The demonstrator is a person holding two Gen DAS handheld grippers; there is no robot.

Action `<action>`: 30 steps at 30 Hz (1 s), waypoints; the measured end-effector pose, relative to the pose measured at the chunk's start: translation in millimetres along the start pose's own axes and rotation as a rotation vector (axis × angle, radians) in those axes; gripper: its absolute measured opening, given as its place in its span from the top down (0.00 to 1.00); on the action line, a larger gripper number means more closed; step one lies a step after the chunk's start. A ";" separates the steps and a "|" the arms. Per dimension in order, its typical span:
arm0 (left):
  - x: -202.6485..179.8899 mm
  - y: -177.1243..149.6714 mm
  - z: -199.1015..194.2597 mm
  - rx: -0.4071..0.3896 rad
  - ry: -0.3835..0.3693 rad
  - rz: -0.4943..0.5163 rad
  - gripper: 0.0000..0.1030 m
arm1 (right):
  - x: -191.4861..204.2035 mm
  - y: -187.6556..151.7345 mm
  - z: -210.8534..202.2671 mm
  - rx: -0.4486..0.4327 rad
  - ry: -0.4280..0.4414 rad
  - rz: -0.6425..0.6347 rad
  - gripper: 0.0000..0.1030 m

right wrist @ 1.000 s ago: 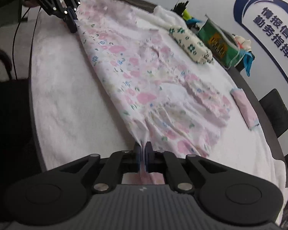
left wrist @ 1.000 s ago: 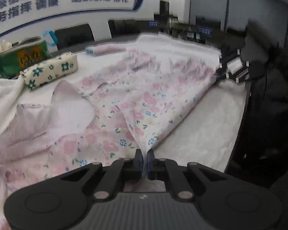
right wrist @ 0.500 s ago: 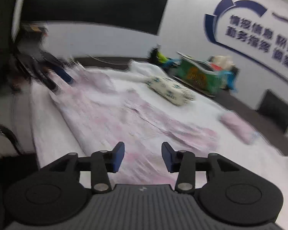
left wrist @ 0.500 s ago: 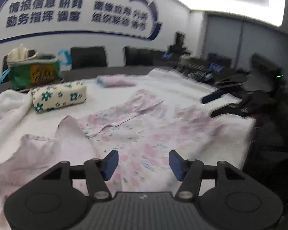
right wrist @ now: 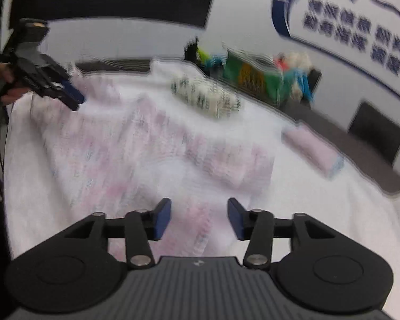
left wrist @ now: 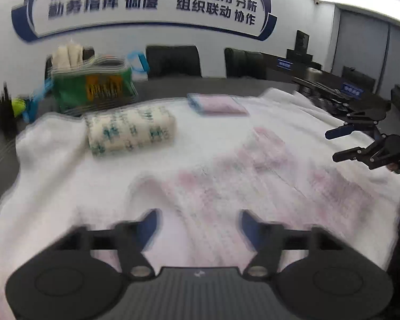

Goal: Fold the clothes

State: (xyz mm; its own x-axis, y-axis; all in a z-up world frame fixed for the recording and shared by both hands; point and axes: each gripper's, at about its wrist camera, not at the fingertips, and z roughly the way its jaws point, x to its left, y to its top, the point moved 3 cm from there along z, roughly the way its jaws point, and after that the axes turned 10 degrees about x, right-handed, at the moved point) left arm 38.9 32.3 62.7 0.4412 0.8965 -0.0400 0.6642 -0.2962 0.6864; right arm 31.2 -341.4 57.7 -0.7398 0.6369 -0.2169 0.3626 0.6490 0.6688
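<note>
Motion blur smears the floral garment [left wrist: 253, 186] beyond both parted grippers.

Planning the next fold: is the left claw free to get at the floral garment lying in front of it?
Probably yes: the left claw is open and empty, its jaws just opening, with the floral garment unobstructed ahead.

The right gripper [right wrist: 199, 217] is hovering above the pink floral garment [right wrist: 136, 154], which is lying on the white towel-covered table [right wrist: 333, 213], its jaws having just been opening with nothing between them. The left gripper [right wrist: 66, 93] is hanging at the far edge. 1 folded pink cloth [right wrist: 310, 150] is lying apart, right.
</note>
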 end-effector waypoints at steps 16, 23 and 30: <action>36.8 38.9 123.6 0.132 -0.065 0.016 0.22 | -71.5 78.5 150.6 0.179 0.165 -0.134 0.33; 40.0 41.7 110.4 0.136 -0.071 -0.033 1.00 | -71.6 60.6 157.6 0.214 0.213 -0.138 0.98; -15.9 14.0 22.7 -0.104 0.032 0.143 1.00 | -13.3 44.8 61.6 0.017 -0.074 -0.300 0.99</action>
State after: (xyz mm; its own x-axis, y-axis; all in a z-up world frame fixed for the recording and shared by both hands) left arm 54.9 6.4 56.5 0.5064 0.8580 0.0855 0.5290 -0.3875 0.7550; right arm 92.2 -295.2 46.8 -0.7721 0.4439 -0.4547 0.1440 0.8192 0.5552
